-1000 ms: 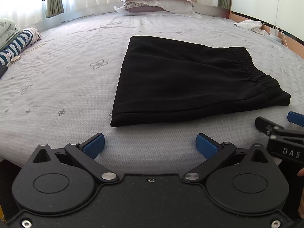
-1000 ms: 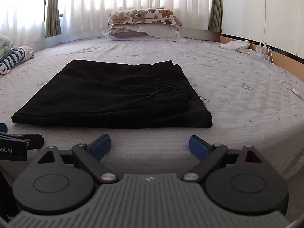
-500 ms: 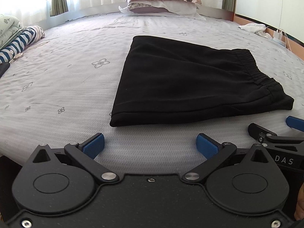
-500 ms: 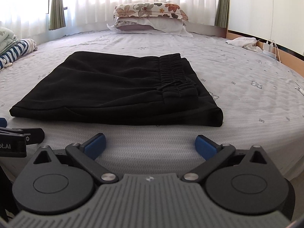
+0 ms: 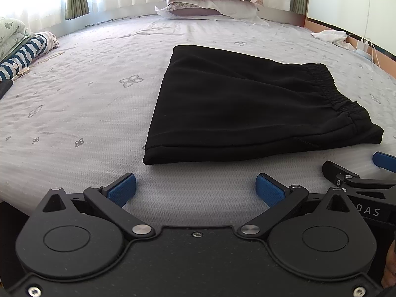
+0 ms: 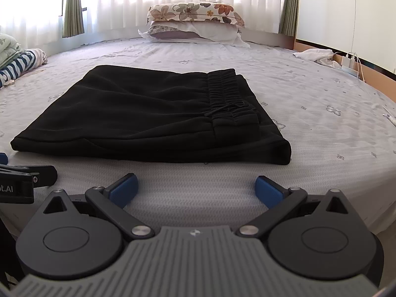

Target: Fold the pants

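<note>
Far left on the bed (image 5: 81,113): striped laundry (image 5: 23,54), not in play. Left gripper (image 5: 195,186) spread wide, empty, just short of the near edge of the black pants (image 5: 237,109). Pants lie flat mid-bed, already a compact rectangle, folded edge on the left, elastic waistband (image 6: 227,96) on the right. Right gripper (image 6: 195,188) also spread, empty, just short of the near hem. Looks nearly done; if one more fold is due, pinch both near corners through all layers, lift level, carry across evenly, lay down without dragging the bottom layer.
</note>
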`<act>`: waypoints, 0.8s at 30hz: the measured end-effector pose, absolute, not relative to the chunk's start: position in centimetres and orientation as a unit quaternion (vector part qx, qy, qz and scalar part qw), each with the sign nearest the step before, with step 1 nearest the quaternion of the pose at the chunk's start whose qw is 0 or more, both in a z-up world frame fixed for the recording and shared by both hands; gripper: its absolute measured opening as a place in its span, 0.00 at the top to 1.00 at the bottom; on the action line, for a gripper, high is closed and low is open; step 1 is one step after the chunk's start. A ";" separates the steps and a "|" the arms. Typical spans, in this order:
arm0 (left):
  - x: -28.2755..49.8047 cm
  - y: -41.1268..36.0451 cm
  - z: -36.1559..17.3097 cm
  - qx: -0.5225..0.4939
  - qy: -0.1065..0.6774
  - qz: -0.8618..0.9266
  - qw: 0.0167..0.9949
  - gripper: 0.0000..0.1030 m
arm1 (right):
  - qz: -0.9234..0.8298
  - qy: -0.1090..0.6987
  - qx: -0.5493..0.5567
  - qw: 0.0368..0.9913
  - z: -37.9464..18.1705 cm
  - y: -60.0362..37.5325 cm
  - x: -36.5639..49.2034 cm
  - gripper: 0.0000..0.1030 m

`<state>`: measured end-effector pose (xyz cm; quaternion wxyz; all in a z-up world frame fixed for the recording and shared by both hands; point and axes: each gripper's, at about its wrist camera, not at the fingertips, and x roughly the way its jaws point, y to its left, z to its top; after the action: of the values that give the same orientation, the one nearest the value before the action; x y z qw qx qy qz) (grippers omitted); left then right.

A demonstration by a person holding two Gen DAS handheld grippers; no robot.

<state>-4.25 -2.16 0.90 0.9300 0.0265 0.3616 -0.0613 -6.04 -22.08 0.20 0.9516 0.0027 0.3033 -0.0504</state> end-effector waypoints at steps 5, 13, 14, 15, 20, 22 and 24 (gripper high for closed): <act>-4.2 -2.3 0.9 0.031 0.362 -0.060 0.930 0.00 | -0.050 0.304 0.002 0.951 0.2 -22.1 -6.0 0.00; -4.2 -2.3 0.8 0.031 0.363 -0.061 0.929 0.00 | -0.050 0.304 0.002 0.951 0.2 -22.1 -6.0 0.00; -4.2 -2.3 0.8 0.031 0.363 -0.061 0.929 0.00 | -0.050 0.304 0.002 0.951 0.2 -22.1 -6.0 0.00; -4.2 -2.3 0.8 0.031 0.363 -0.061 0.929 0.00 | -0.050 0.304 0.002 0.951 0.2 -22.1 -6.0 0.00; -4.2 -2.3 0.8 0.031 0.363 -0.061 0.929 0.00 | -0.050 0.304 0.002 0.951 0.2 -22.1 -6.0 0.00; -4.2 -2.3 0.8 0.031 0.363 -0.061 0.929 0.00 | -0.050 0.304 0.002 0.951 0.2 -22.1 -6.0 0.00; -4.2 -2.3 0.8 0.031 0.364 -0.061 0.929 0.00 | -0.050 0.304 0.002 0.951 0.2 -22.1 -6.0 0.00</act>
<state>-4.16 -2.32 0.82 0.9291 0.0306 0.3635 -0.0609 -6.01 -22.06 0.20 0.9513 0.0019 0.3042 -0.0501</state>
